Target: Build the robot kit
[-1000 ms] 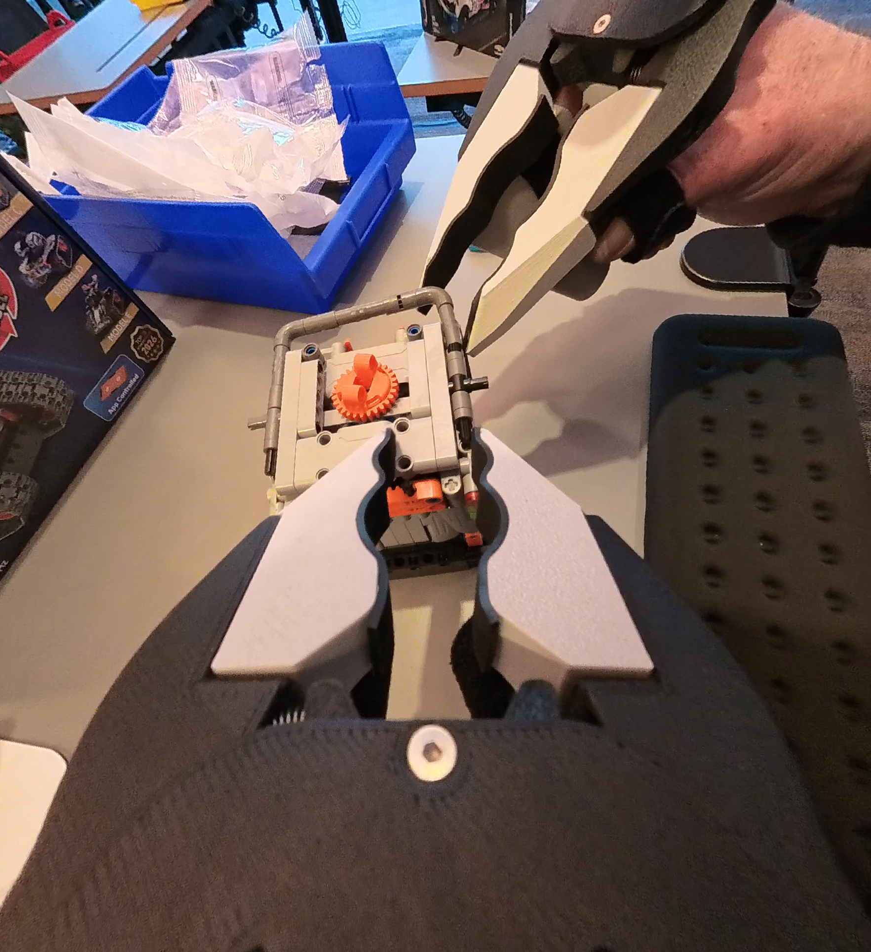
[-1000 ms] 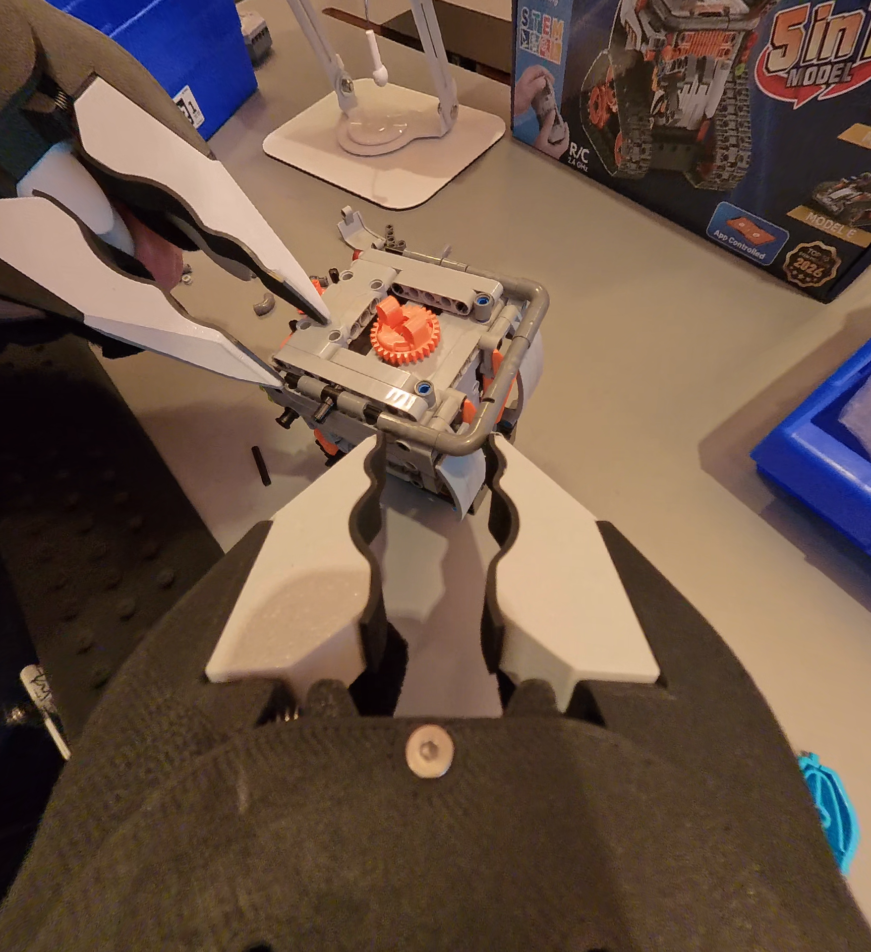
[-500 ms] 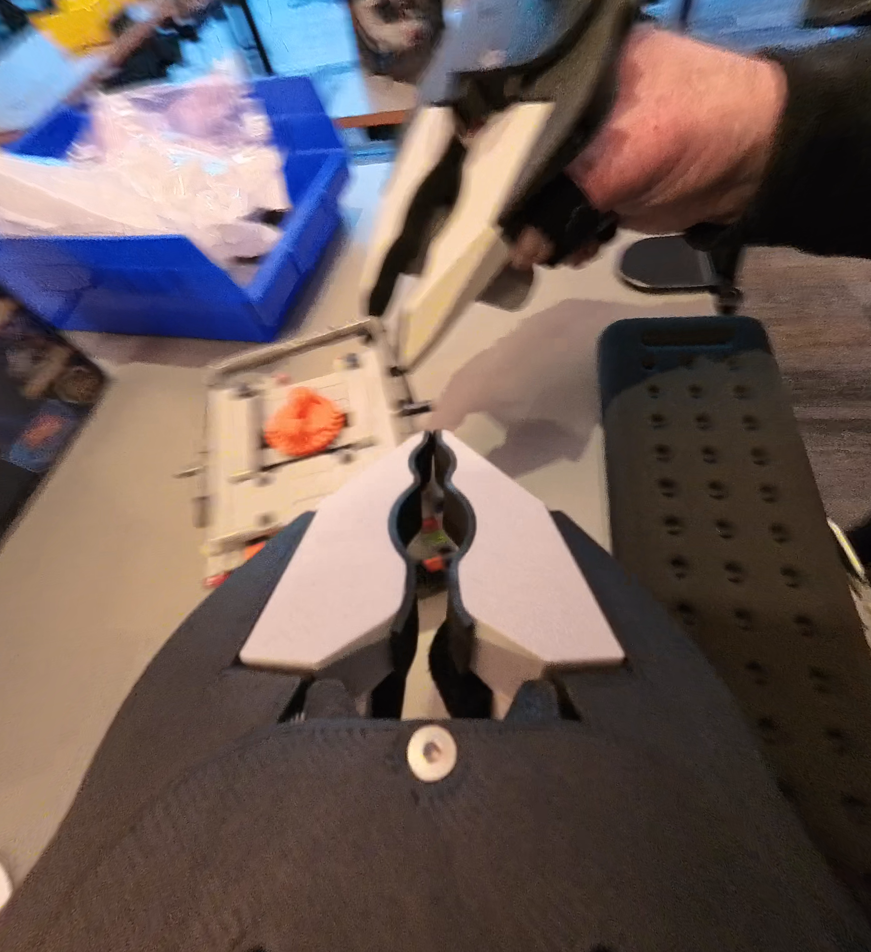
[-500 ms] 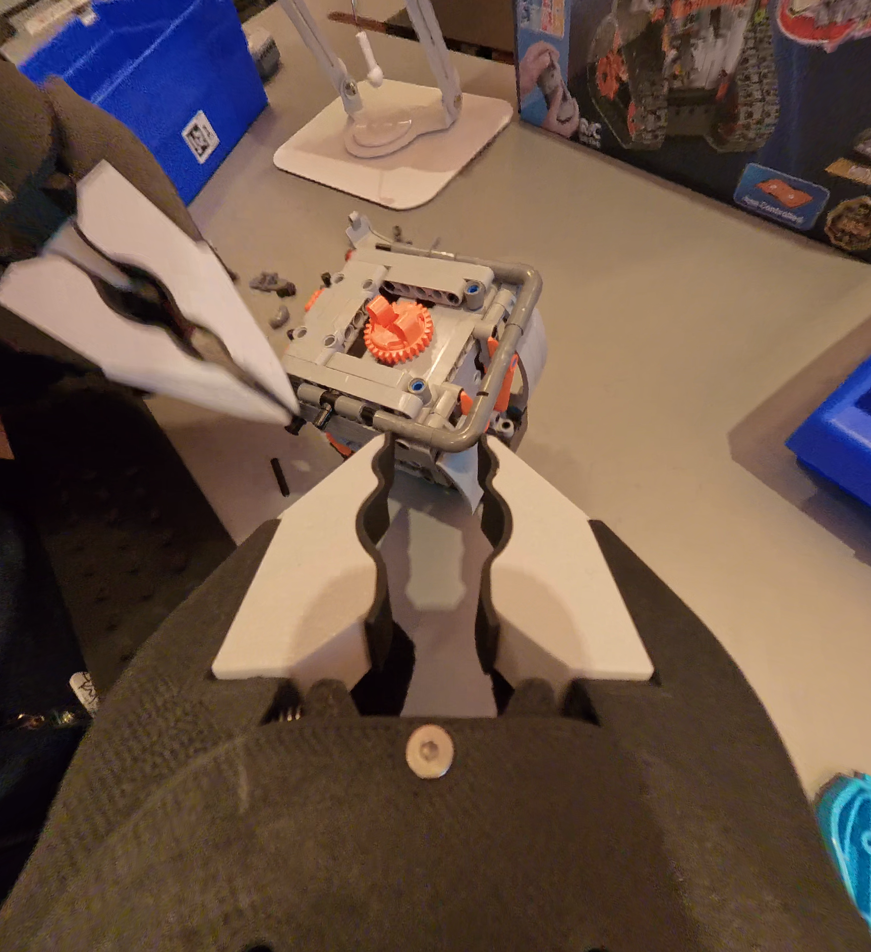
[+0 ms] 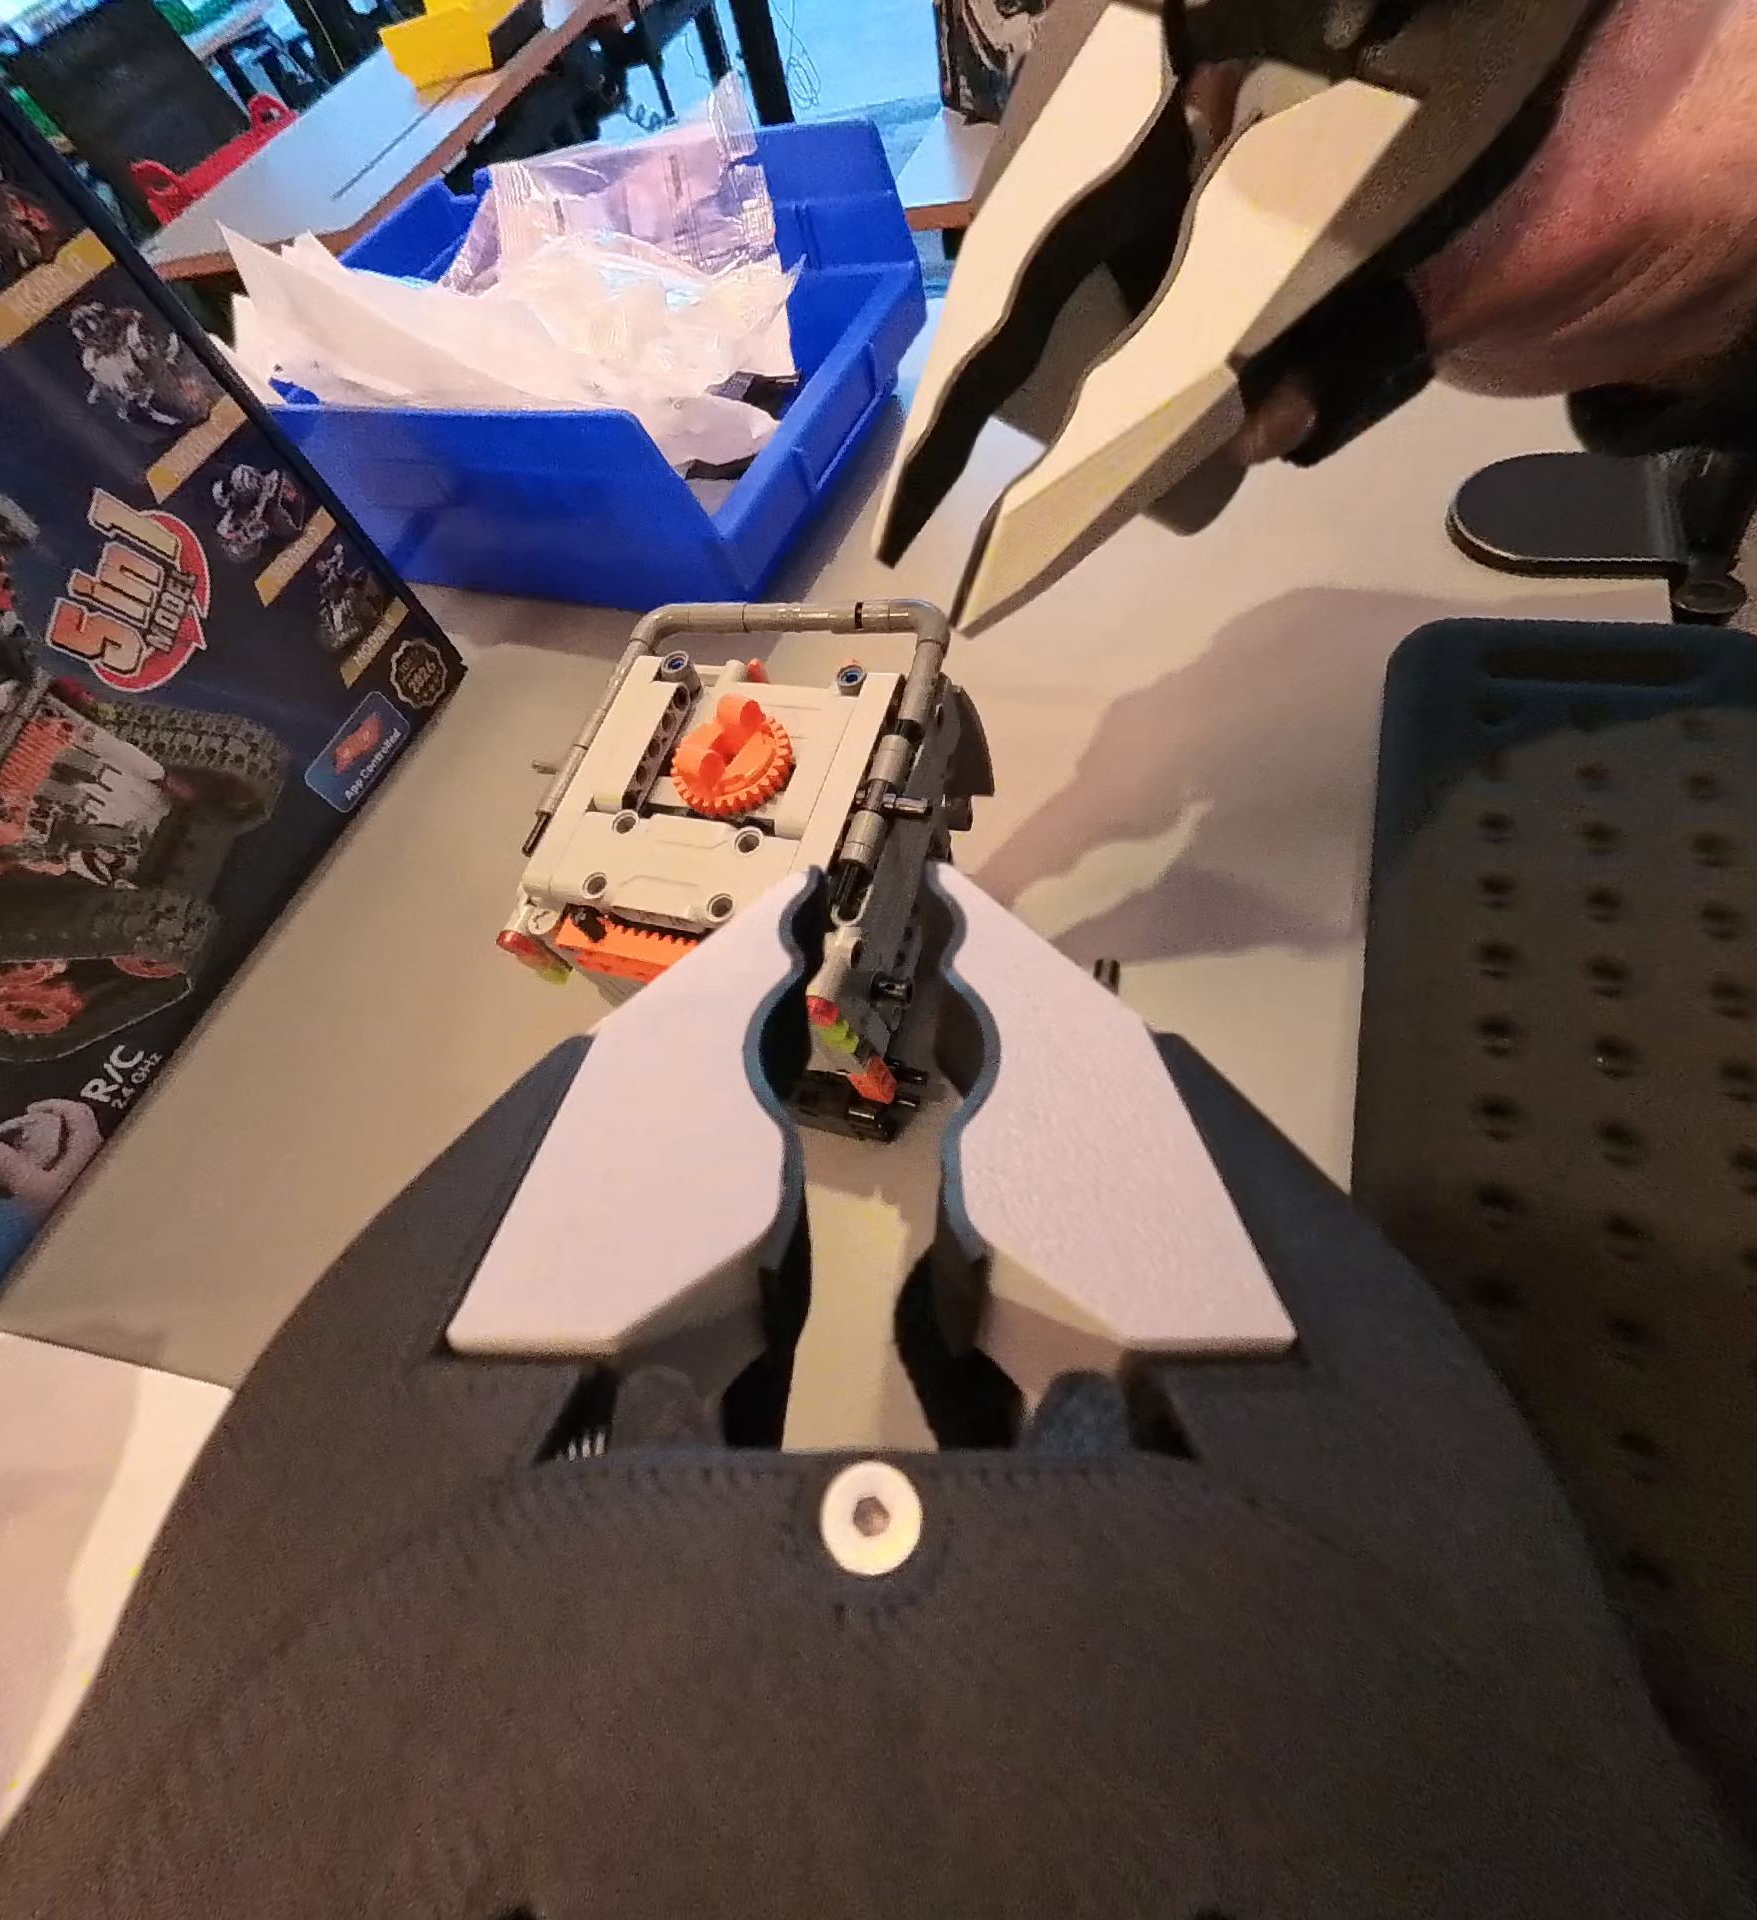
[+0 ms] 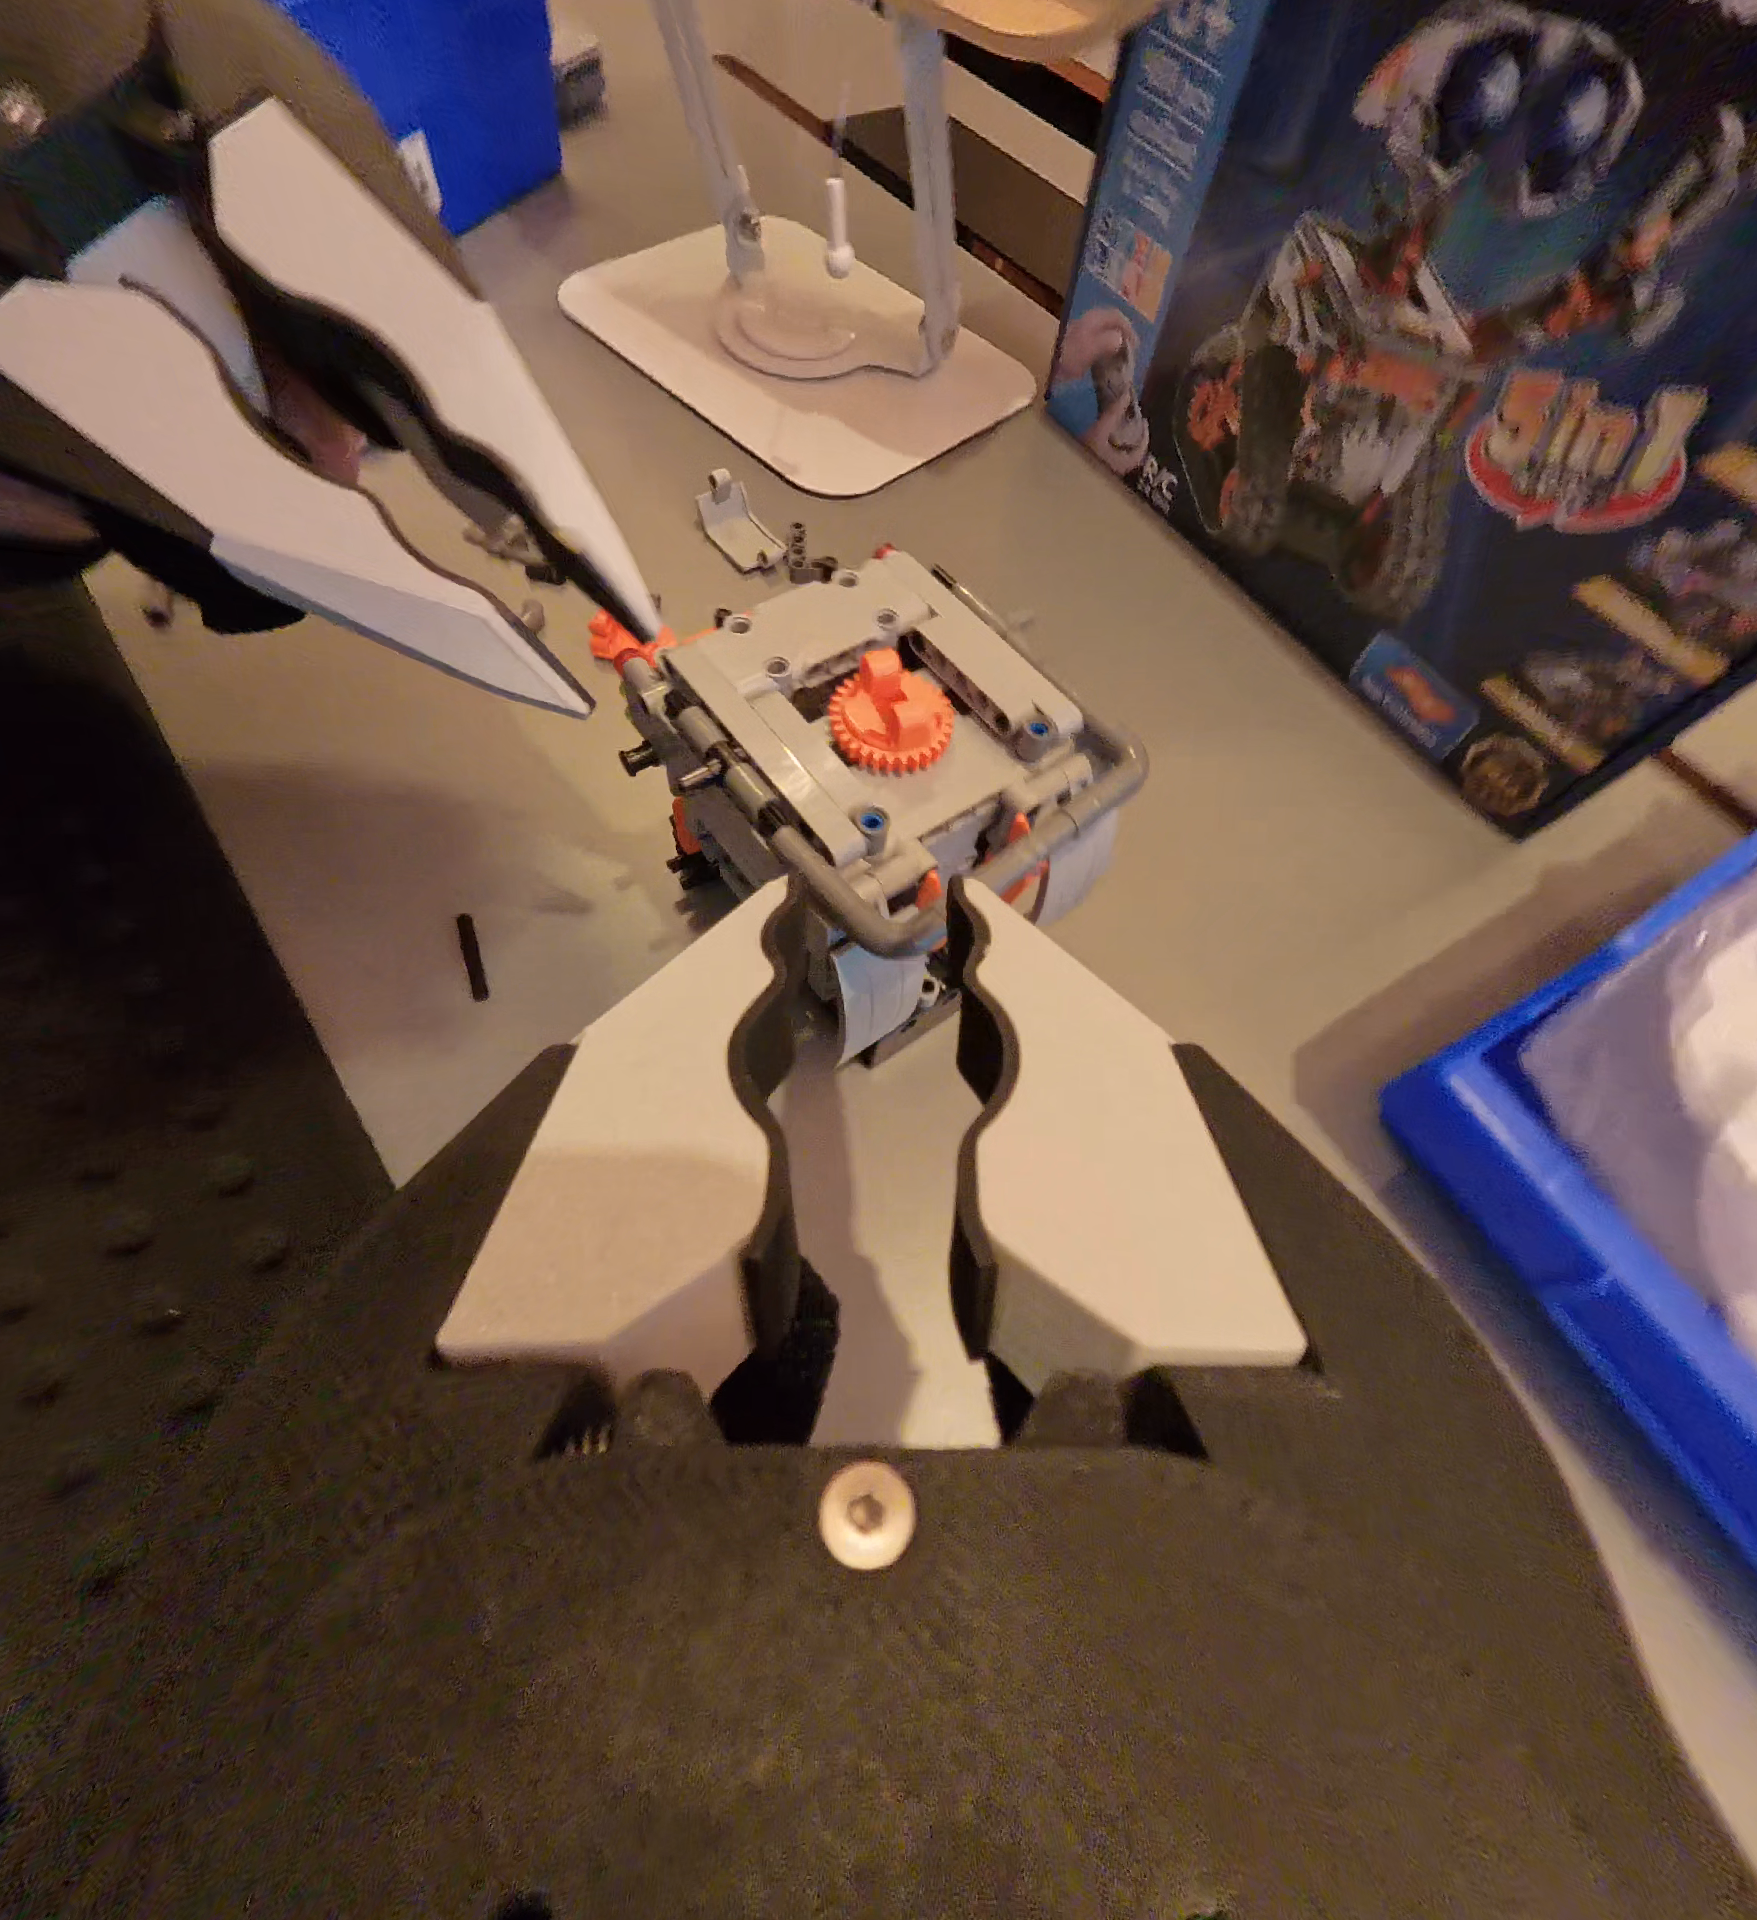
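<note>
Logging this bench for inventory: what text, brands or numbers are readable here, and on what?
I don't copy out writing; this is where it sits.
Box: large logo, badges and small print on its dark faces.
Far blue bin: small white sticker, blurred.
Model: none seen.

Model (image 5: pixel 739 800) on table (image 5: pixel 334 1039), between box (image 5: pixel 74 675) and mat (image 5: pixel 1601 935).

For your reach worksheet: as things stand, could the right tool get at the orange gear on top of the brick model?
Probably yes: the orange gear sits exposed on top, and the open right tool is just beside the brick model, with nothing above.
</note>
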{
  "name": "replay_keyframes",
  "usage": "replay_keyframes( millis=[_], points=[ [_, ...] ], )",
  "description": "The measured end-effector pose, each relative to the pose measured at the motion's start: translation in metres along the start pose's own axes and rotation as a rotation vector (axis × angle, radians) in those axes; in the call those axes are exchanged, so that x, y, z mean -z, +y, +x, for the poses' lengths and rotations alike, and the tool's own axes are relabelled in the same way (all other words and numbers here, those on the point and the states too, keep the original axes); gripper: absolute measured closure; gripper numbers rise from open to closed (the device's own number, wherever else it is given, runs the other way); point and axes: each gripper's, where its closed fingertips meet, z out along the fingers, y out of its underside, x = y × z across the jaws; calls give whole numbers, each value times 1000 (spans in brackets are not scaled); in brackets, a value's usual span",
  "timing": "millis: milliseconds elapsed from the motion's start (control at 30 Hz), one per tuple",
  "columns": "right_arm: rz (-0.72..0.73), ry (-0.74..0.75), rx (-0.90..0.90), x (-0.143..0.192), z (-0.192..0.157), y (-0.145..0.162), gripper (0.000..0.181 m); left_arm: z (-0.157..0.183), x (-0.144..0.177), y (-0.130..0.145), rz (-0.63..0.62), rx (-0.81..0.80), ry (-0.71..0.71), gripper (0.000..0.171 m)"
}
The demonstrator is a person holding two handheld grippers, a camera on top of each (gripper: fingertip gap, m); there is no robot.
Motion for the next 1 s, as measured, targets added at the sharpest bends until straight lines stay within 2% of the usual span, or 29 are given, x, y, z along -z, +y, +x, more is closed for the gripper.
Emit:
replay_keyframes(
  millis=[133,267,400,533,1000],
  points=[
    [-36,-14,182,-9,-12,2,159,-5,-2,-1,-13,-50,-47,146],
    [-77,52,336,-16,-12,6,164,0,-16,-2,-42,-153,-61,138],
    [-94,66,400,-20,-12,8,168,-3,-28,-4,-63,-202,-67,139],
    [-93,47,360,-19,-11,8,170,-3,-33,-4,-64,-234,-69,147],
    [-81,-12,78,-21,-8,6,171,-2,-36,-8,-26,-186,-23,155]
  ],
)
